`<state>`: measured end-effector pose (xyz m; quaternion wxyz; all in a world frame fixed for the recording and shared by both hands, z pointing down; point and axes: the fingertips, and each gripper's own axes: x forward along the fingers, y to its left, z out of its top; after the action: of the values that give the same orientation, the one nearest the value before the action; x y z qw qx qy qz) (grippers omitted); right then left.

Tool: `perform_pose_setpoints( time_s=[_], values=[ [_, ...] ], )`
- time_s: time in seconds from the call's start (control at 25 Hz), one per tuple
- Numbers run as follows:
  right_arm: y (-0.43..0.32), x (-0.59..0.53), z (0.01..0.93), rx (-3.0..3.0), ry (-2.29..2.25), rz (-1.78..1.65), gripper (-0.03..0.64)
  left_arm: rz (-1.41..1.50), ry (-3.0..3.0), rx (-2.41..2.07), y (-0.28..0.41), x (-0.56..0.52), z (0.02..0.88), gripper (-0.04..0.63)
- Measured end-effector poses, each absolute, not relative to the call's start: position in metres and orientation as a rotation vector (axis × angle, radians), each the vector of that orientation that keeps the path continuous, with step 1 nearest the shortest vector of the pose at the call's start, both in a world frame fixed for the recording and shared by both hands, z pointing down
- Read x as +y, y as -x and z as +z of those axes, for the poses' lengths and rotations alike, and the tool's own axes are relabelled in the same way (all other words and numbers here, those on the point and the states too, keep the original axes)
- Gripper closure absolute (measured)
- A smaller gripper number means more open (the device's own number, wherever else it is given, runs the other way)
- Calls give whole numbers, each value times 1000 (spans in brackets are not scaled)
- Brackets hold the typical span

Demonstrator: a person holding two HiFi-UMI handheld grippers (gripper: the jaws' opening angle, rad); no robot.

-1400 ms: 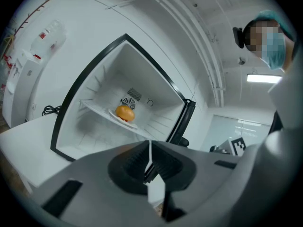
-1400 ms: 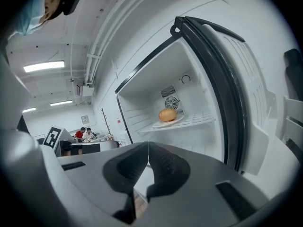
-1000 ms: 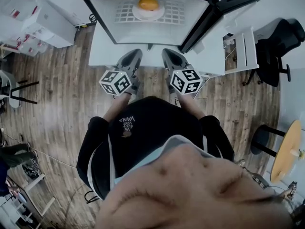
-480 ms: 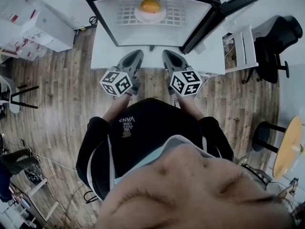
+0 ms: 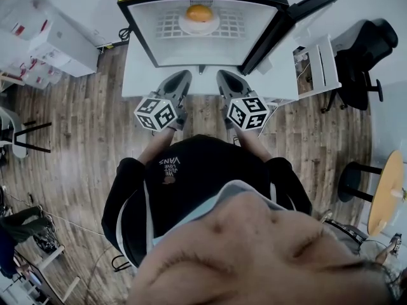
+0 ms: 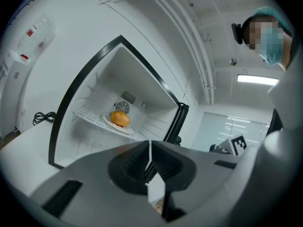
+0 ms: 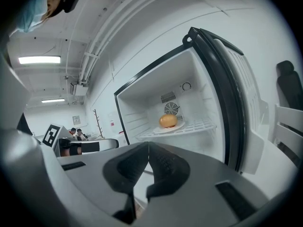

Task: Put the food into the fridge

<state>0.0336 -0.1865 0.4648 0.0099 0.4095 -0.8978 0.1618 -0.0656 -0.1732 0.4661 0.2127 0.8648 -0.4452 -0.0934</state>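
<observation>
A small fridge (image 5: pixel 136 19) stands open on a white counter, its door (image 5: pixel 299 14) swung to the right. Inside, an orange-brown bun (image 5: pixel 199 11) sits on a white plate (image 5: pixel 199 24) on the wire shelf. The bun (image 6: pixel 120 119) shows in the left gripper view, and the same bun (image 7: pixel 168 120) in the right gripper view. My left gripper (image 5: pixel 180 81) and right gripper (image 5: pixel 226 81) are side by side in front of the fridge, short of its opening. The left gripper (image 6: pixel 149 148) and the right gripper (image 7: pixel 147 150) are both shut with nothing between their jaws.
The white counter (image 5: pixel 137 68) carries the fridge. A white chair (image 5: pixel 321 59) and a black office chair (image 5: pixel 375 43) stand to the right. A white cabinet (image 5: pixel 57 37) is at the left. A round wooden table (image 5: pixel 388 196) and a stool (image 5: pixel 353 183) are at the lower right.
Both grippers stay shut side by side in front of the fridge. The head view has shifted slightly; the bun and plate have not moved.
</observation>
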Motion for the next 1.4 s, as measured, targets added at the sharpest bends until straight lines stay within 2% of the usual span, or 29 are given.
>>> perform_pose_setpoints(
  time_s=[1.4],
  values=[
    [-31, -164, 465, -2778, -1306, 482, 604, -249, -2418, -1229, 69, -149, 465, 569]
  ],
)
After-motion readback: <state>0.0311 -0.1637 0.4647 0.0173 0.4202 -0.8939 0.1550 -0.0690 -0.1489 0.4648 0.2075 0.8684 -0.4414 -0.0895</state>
